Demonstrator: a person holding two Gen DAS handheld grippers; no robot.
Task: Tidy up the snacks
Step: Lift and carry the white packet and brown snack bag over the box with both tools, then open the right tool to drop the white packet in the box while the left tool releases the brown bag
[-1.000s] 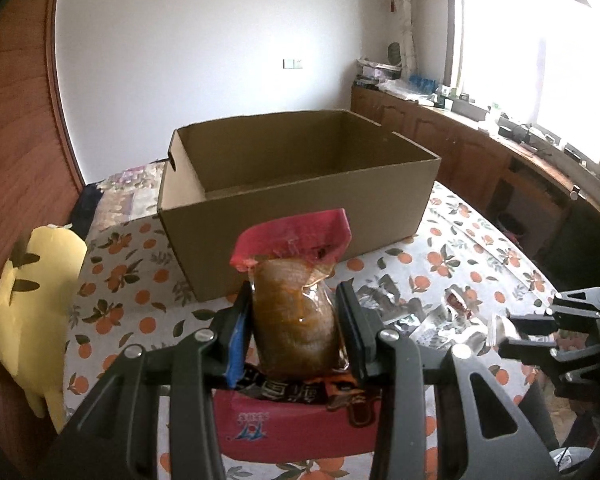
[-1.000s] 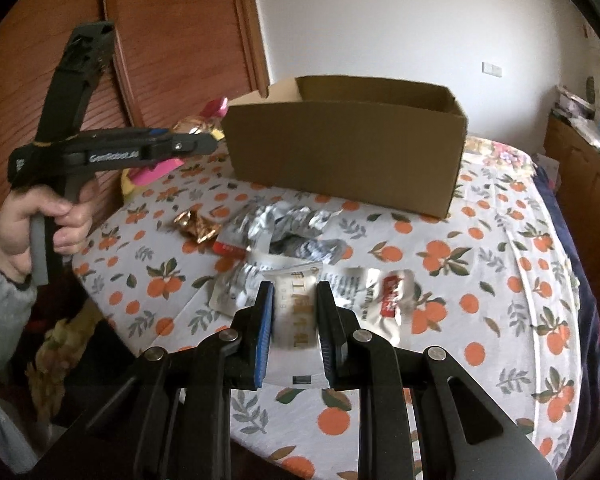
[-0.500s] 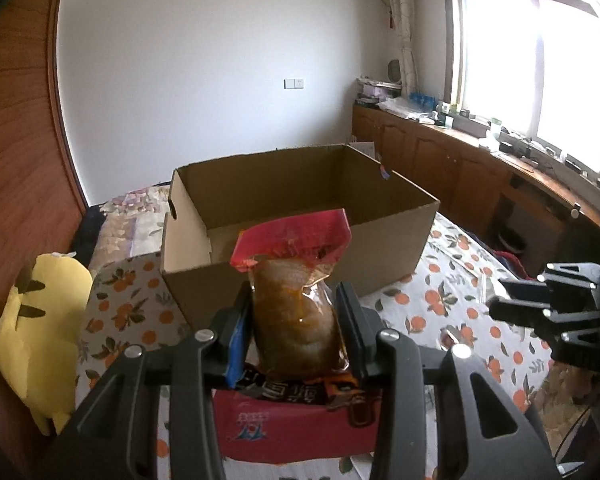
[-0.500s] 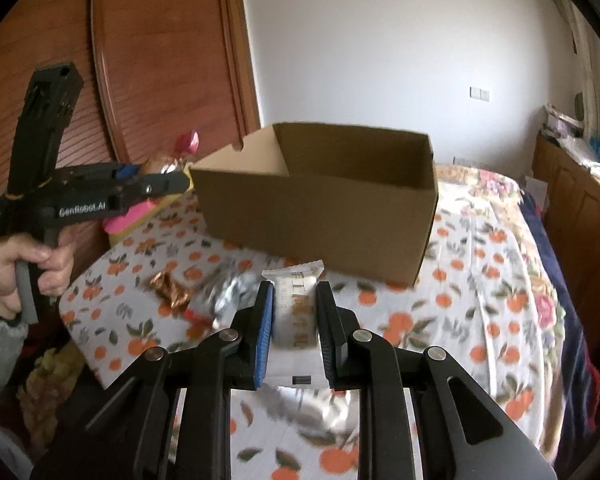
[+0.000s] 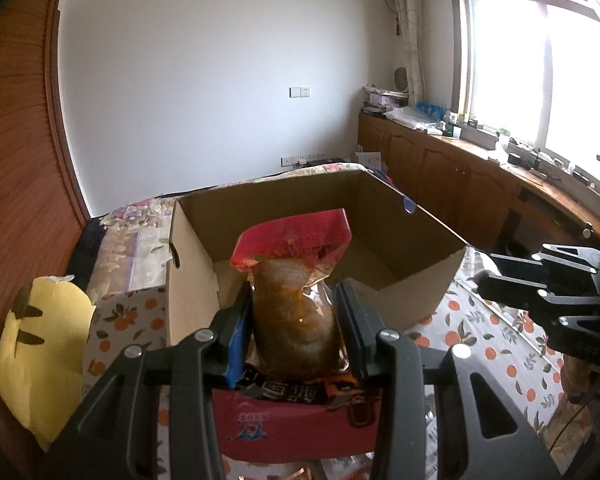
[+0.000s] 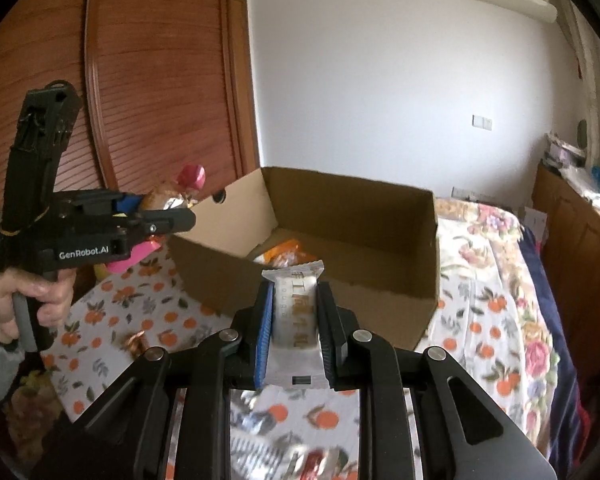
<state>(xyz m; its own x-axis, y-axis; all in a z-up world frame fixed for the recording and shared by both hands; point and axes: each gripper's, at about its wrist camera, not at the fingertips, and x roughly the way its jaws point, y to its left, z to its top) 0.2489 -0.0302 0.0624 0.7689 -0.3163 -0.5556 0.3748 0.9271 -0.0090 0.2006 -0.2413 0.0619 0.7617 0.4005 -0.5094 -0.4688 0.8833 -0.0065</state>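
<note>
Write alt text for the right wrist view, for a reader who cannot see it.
The right gripper grips a white snack bar upright in front of an open cardboard box on an orange-print tablecloth. At left, a hand holds the left gripper, shut on a brown snack pouch beside the box. An orange packet lies inside.

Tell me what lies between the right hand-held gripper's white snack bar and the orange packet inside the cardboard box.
Only the cardboard box's near wall separates the white snack bar from the orange packet, seen in the right wrist view.
</note>
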